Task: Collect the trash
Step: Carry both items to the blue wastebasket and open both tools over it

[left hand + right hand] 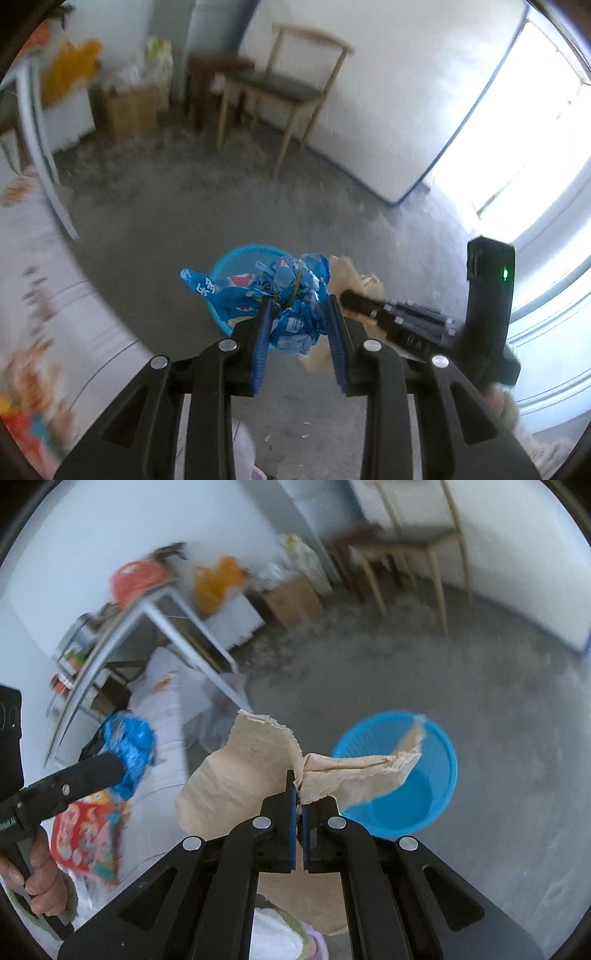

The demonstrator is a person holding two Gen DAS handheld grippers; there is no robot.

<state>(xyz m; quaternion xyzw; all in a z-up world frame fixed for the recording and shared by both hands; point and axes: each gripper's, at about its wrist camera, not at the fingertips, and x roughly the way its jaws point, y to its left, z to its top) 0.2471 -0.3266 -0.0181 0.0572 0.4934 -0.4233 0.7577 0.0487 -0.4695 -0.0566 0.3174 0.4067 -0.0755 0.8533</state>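
Observation:
My left gripper (300, 310) is shut on a crumpled blue plastic wrapper (291, 295) and holds it in the air above the blue plastic bin (236, 258) on the floor. My right gripper (299, 794) is shut on a torn piece of beige paper (243, 768), also in the air, just left of the bin (413, 805). In the right wrist view the left gripper (122, 764) with the blue wrapper (129, 749) shows at the left. In the left wrist view the right gripper (347, 295) and the beige paper (351, 280) show beside the wrapper.
A bed with a patterned sheet (37, 295) lies at the left, with a red snack packet (85, 834) on it. A white metal table (166, 627), a wooden chair (280, 88), cardboard boxes (129, 107) and a white board (388, 110) stand around the bare concrete floor (221, 206).

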